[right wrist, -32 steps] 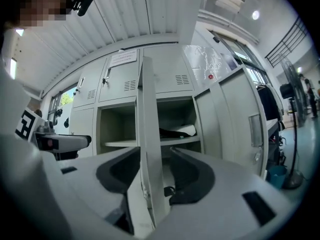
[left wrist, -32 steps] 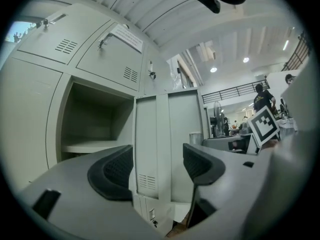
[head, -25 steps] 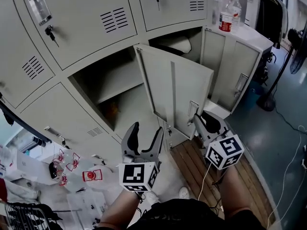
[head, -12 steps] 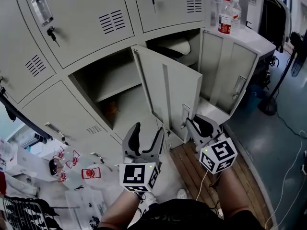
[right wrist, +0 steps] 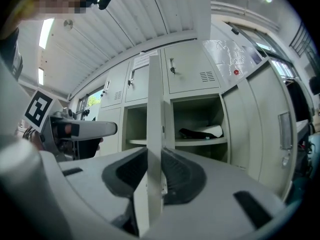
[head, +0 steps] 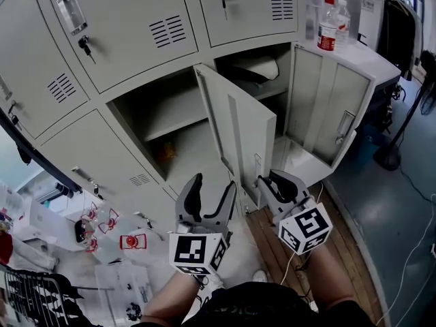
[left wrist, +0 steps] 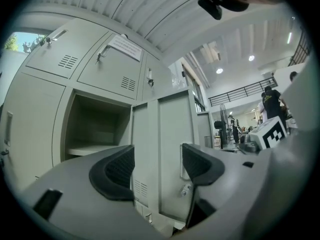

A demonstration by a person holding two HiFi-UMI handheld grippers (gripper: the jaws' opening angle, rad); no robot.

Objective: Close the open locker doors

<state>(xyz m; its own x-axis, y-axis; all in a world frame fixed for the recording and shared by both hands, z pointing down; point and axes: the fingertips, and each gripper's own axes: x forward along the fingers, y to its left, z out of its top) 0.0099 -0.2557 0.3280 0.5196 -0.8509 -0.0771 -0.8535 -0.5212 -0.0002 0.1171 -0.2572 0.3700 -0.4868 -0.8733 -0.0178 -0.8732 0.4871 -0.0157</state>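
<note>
Two beige locker doors stand open in the head view. The middle door [head: 238,128] swings out from an empty compartment [head: 160,114]. My right gripper [head: 267,182] holds this door's free edge low down, near its latch. In the right gripper view the door edge [right wrist: 154,109] runs upright between the pads, and the right gripper [right wrist: 154,171] is shut on it. The second open door [head: 330,107] hangs wide at the right, beside a compartment holding a dark and white bundle [head: 255,67]. My left gripper [head: 212,188] is open and holds nothing, just left of the door [left wrist: 170,134].
Water bottles [head: 328,29] stand on the low cabinet behind the far door. Keys [head: 85,46] hang in the closed doors above. Papers and red clips [head: 102,230] litter the floor at left. A wooden strip [head: 272,244] runs underfoot, and a fan stand [head: 392,155] is at right.
The middle door has swung left toward its compartment, now nearly edge-on. My right gripper moved left with it. The left gripper has hardly shifted.
</note>
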